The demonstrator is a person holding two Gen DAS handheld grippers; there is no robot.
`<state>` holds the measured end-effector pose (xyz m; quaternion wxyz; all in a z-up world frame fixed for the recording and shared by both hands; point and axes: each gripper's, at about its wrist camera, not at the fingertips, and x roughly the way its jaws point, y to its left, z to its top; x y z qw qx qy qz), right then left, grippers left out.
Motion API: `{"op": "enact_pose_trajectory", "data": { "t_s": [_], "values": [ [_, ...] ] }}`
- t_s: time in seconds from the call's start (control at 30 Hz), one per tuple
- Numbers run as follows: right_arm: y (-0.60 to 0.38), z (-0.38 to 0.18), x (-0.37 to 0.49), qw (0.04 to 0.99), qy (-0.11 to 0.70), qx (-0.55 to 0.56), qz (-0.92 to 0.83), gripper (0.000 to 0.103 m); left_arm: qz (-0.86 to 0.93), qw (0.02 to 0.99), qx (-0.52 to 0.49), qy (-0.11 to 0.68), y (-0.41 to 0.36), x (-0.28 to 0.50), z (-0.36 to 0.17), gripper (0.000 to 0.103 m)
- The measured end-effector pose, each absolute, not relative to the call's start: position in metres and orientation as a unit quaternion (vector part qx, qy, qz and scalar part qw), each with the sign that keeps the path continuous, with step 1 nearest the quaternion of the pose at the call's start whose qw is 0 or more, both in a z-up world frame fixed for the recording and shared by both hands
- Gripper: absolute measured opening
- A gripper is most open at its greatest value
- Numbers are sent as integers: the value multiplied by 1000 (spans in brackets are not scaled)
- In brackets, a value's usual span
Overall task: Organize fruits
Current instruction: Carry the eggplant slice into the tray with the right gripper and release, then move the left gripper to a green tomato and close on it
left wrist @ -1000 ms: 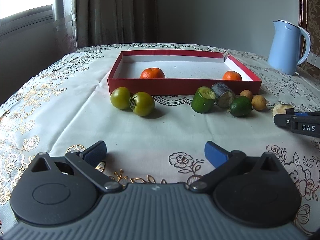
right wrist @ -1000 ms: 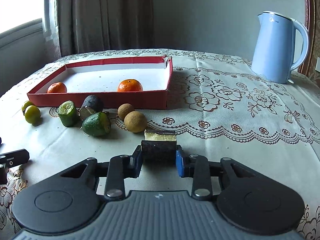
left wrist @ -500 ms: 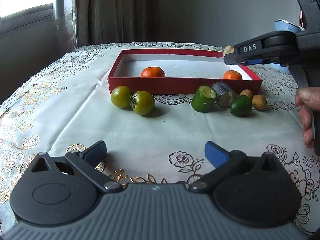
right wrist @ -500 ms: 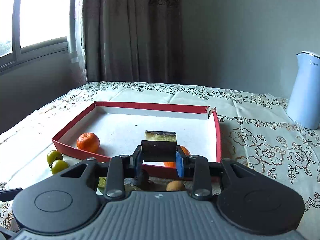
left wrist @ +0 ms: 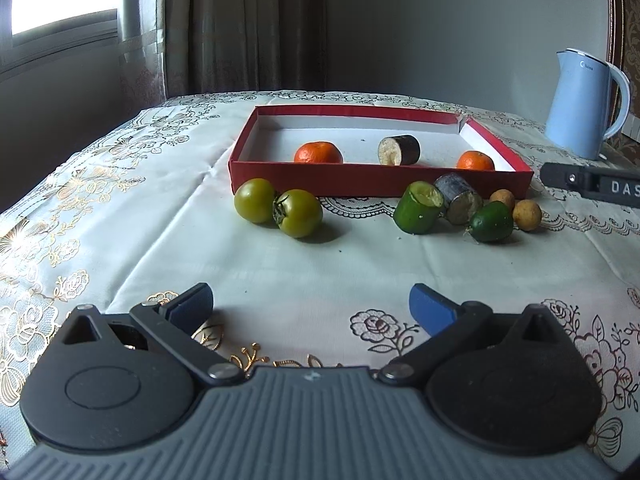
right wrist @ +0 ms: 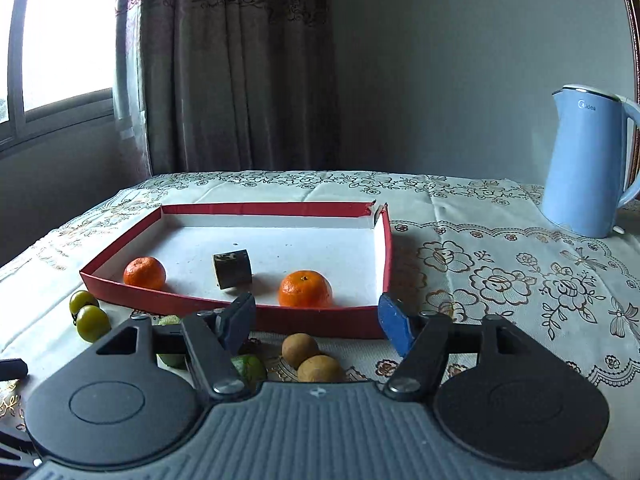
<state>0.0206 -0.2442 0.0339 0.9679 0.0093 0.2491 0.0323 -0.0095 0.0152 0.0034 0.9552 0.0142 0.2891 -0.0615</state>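
We find the dark stub (right wrist: 232, 269) lying on its side on the white floor of the red box (right wrist: 320, 316), at centre frame in the right wrist view, between two oranges: one (right wrist: 144, 273) to its left, one (right wrist: 305, 289) to its lower right. A second ago that stub sat clamped in the right gripper (right wrist: 316, 326) above the cloth; half a second ago it hung over the box. It is now released. The right jaws are opening and nothing lies between them; the pads frame only the box's near wall.

The left gripper (left wrist: 312, 306) stands wide, empty, low in its own frame over the tablecloth (left wrist: 160, 248), unmoved.

In the left wrist view we count what remains outside the box, along its near wall: two green tomatoes (left wrist: 280, 208) at centre left, a cut green piece (left wrist: 418, 208), a second stub (left wrist: 460, 199), a lime (left wrist: 491, 222) and two small brown fruits (left wrist: 520, 209) at centre right. The kettle (left wrist: 584, 104) at upper right is no part of the job.

Our judgement: one placement is complete, three items are boxed, seven are still out. The brown fruits lie nearest the right gripper.
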Motion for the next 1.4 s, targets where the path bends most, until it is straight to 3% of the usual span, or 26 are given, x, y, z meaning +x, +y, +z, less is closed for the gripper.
{"op": "enact_pose_trajectory", "data": {
  "t_s": [0.23, 0.3, 0.53, 0.87, 1.13, 1.4],
  "values": [
    [-290, 25, -21, 979, 195, 61, 1, 76, -27, 968, 37, 248, 18, 4, 18, 103],
    [-293, 25, -22, 980, 187, 68, -4, 83, -19, 968, 44, 247, 17, 13, 21, 103],
    [-292, 20, -7, 970, 231, 69, 1, 94, 6, 962, 63, 267, 13, 51, 18, 103],
    [-305, 2, 19, 933, 342, 108, -40, 95, 12, 950, 66, 304, 14, 72, 6, 103],
    [-276, -3, 31, 924, 379, 8, -57, 103, 13, 945, 67, 319, 13, 77, 4, 103],
    [-280, -3, 30, 923, 380, 18, -54, 103, 14, 946, 66, 316, 12, 80, 5, 99]
  ]
}}
